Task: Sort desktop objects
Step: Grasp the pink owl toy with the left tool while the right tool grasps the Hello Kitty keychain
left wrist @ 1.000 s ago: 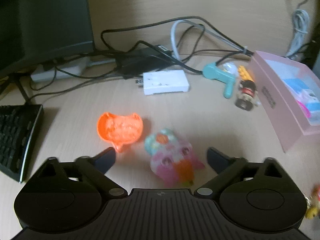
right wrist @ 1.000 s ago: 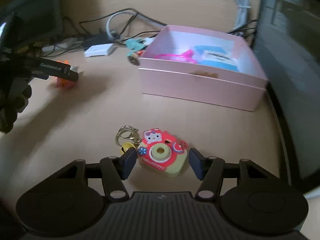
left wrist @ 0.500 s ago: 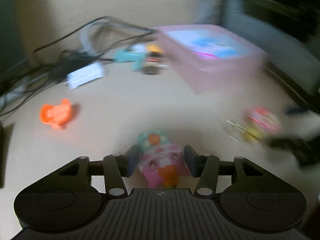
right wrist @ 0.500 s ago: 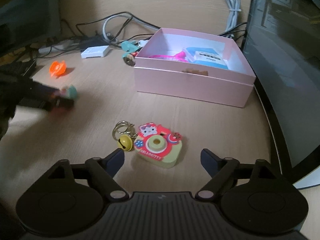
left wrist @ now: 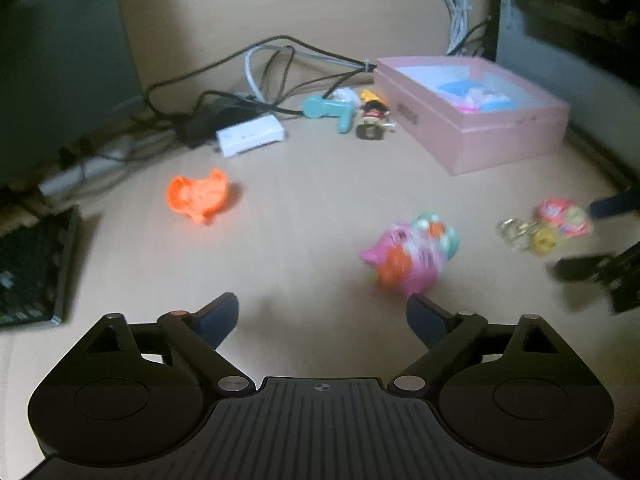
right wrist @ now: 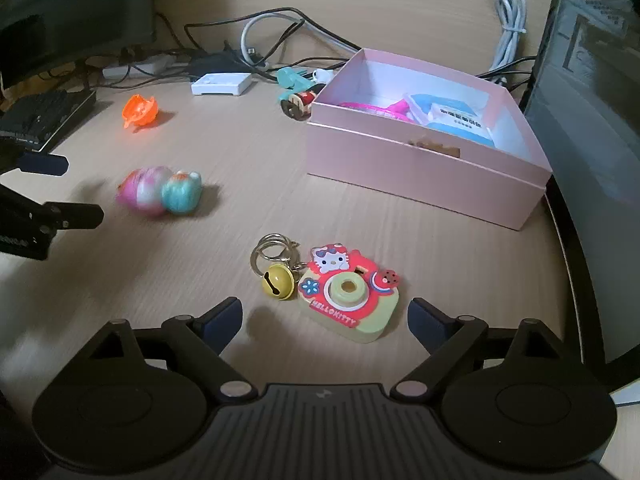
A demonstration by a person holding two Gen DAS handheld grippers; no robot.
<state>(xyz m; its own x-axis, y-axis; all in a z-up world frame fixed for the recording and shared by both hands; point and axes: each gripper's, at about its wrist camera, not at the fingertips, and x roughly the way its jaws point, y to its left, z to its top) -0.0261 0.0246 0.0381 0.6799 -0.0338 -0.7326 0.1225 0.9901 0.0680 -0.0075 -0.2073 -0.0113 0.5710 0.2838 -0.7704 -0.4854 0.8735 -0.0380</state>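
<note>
A pink and teal plush toy lies on the desk just beyond my left gripper, off its right finger and untouched. That gripper's jaws are opening with nothing between them. In the right wrist view a red Hello Kitty camera keychain with a yellow bell lies between the tips of my right gripper; its jaws are opening and the pads stand clear of the keychain. An open pink box holds blue and pink items. An orange toy sits to the left.
A teal gadget, a small figure, a white adapter and tangled cables line the back. A keyboard lies at left, a dark computer case at right. The keychain also shows between the right gripper's fingers.
My left gripper shut on the plush toy, carried it right toward the keychain and let it go on the desk. My right gripper's jaws spread wider around the keychain.
</note>
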